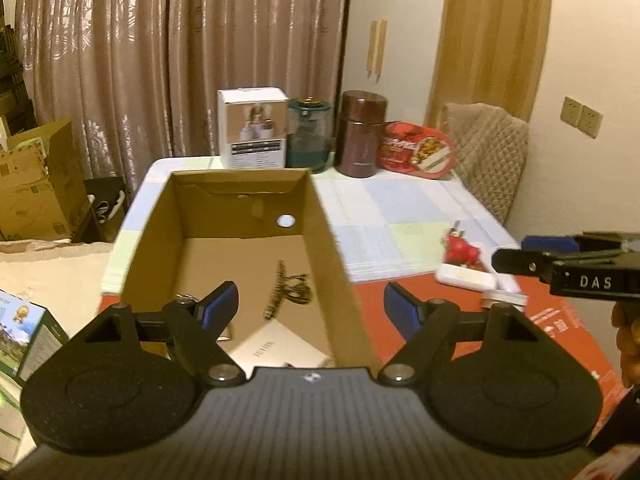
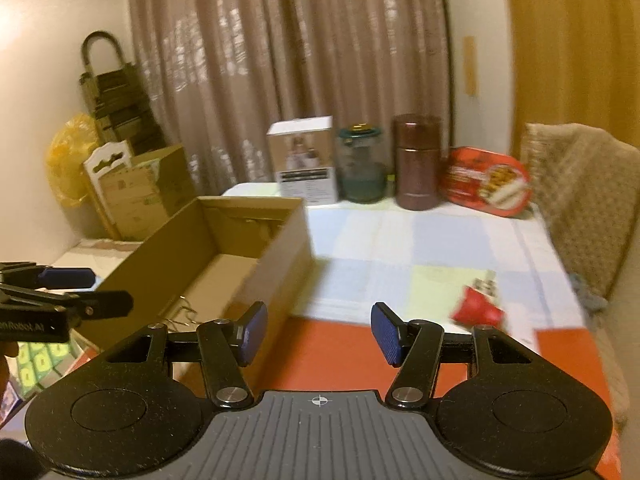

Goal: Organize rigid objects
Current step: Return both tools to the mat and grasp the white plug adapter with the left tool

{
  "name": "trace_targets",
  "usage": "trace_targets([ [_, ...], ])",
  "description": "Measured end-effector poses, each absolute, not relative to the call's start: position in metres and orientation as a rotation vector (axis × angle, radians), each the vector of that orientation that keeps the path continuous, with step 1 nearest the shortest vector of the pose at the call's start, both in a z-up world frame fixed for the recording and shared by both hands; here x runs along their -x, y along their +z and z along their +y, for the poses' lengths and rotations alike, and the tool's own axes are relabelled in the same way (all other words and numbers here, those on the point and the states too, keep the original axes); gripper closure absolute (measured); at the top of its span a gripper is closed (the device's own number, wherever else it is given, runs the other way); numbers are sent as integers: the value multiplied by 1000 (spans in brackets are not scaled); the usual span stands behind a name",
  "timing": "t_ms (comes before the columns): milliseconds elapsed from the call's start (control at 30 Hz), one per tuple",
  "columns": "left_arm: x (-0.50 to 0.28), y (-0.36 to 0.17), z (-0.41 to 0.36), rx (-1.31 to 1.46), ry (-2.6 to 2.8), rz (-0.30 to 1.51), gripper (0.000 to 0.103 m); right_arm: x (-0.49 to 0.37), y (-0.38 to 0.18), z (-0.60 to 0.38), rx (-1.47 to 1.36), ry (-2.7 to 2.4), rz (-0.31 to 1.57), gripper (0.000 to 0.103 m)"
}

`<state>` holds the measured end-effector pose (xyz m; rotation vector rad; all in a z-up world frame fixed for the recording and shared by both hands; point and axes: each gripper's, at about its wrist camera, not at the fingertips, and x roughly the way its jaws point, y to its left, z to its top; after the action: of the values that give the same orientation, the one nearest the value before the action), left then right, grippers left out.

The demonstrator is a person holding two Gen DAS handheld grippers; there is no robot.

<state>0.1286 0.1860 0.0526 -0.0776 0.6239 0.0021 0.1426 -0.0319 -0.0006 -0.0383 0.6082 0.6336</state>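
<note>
Table (image 1: pixel 400 208): checked cloth, curtain behind.
Cardboard box (image 1: pixel 224 216): open, straddled by left gripper (image 1: pixel 311 305), parted, nothing held.
Right gripper (image 2: pixel 319 331): parted, empty; box beyond left finger, red object (image 2: pixel 478 312) beyond right finger.

The left gripper (image 1: pixel 310 308) points forward and slightly down, its blue pads (image 1: pixel 218 306) wide apart with nothing gripped between them. The right gripper (image 2: pixel 316 334) is beside it at similar tilt, pads (image 2: pixel 386 334) apart and empty. A hand (image 1: pixel 628 340) holds its handle.
</note>
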Motion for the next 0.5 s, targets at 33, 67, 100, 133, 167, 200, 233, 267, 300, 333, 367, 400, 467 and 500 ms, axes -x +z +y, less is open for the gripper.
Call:
trace_targets([
  [33, -125, 53, 180, 80, -4, 619, 27, -137, -1, -42, 34, 621, 606, 48],
  [67, -121, 53, 174, 79, -10, 616, 27, -132, -1, -52, 31, 605, 603, 48],
  [100, -117, 53, 167, 77, -19, 614, 27, -126, -1, -63, 32, 589, 599, 48],
  [133, -113, 52, 159, 73, -29, 613, 27, -121, -1, -73, 33, 573, 594, 48],
  [167, -110, 52, 152, 73, -36, 611, 27, -116, -2, -84, 33, 558, 592, 48],
  [200, -106, 51, 146, 77, -43, 607, 26, -110, -3, -96, 32, 541, 591, 48],
  [233, -103, 51, 139, 82, -53, 603, 26, -106, -5, -106, 28, 522, 590, 48],
  [267, -100, 49, 134, 87, -62, 602, 26, -101, -7, -116, 27, 503, 591, 48],
  [300, -98, 49, 128, 92, -71, 601, 26, -96, -9, -127, 27, 484, 592, 48],
  [333, -96, 48, 121, 93, -82, 600, 26, -92, -11, -136, 27, 470, 594, 47],
  [367, -94, 46, 114, 92, -91, 600, 25, -88, -13, -144, 27, 454, 598, 47],
  [400, -92, 45, 108, 91, -99, 601, 25, -86, -15, -153, 23, 437, 602, 47],
  [467, -90, 40, 96, 92, -115, 604, 25, -81, -20, -170, 6, 404, 615, 47],
  [500, -90, 38, 90, 92, -124, 607, 25, -79, -23, -177, -6, 389, 622, 47],
])
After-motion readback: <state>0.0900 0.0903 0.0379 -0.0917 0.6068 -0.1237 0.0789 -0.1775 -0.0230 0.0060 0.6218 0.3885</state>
